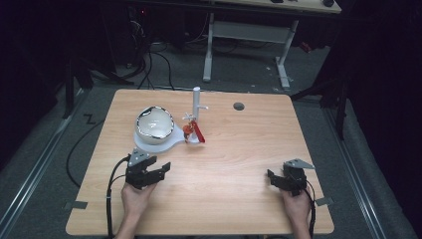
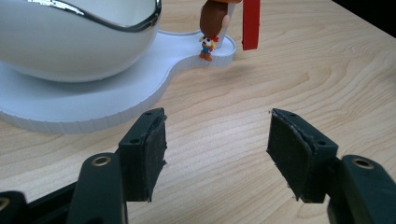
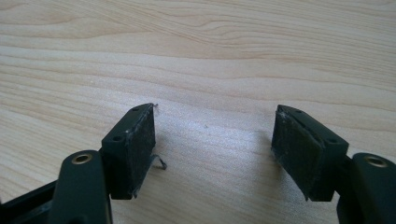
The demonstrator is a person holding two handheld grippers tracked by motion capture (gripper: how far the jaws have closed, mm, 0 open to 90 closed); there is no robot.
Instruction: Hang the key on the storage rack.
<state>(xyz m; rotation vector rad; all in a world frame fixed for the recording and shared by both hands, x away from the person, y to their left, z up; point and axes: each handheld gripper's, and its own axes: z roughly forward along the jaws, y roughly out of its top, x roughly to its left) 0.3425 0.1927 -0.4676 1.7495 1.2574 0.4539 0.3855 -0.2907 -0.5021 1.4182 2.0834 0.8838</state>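
Left gripper nearest the camera, jaws apart, nothing between them, over bare table; right gripper likewise open and empty. The left gripper view shows a small figure and red tag hanging at the white base; the high view shows the post. Bowl stands on the base just ahead of the left gripper; contents cannot be told.

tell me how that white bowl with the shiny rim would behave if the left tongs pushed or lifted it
The bowl looks glazed and rounded, so the pads would probably slip on its curved wall. It seems ceramic, likely heavy for its size and breakable if dropped. Sitting loose on the white base, it may slide rather than tip when pushed.
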